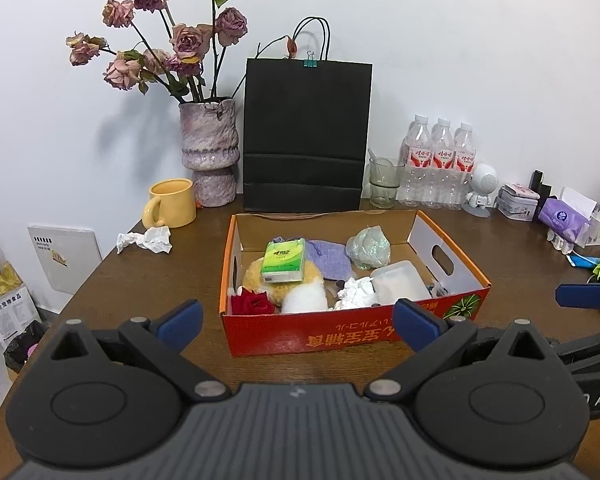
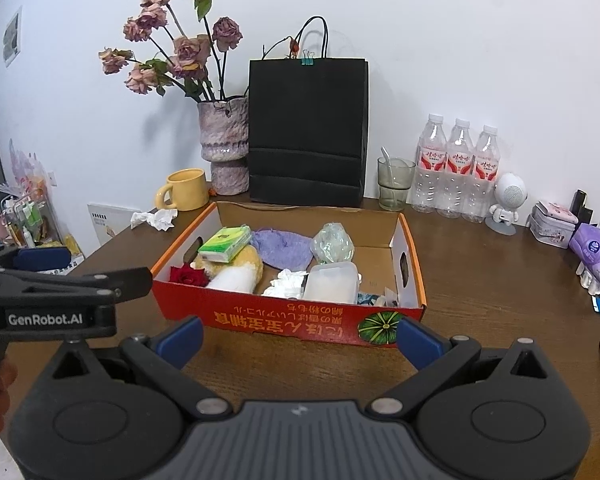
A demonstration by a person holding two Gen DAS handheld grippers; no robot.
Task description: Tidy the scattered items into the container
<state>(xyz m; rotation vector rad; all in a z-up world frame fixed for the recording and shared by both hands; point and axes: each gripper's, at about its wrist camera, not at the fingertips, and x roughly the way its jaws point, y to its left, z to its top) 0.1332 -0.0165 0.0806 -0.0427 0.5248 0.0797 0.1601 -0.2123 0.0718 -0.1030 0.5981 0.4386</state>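
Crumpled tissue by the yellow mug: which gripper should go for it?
Left. The crumpled tissue lies on the table left of the box, on the left gripper side. The right gripper would probably have to cross over the box. Both are open and empty.

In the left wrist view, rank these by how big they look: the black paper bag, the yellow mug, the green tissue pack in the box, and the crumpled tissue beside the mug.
1. black paper bag
2. yellow mug
3. green tissue pack and crumpled tissue: too alike to rank, and the pack sits nearer the camera.
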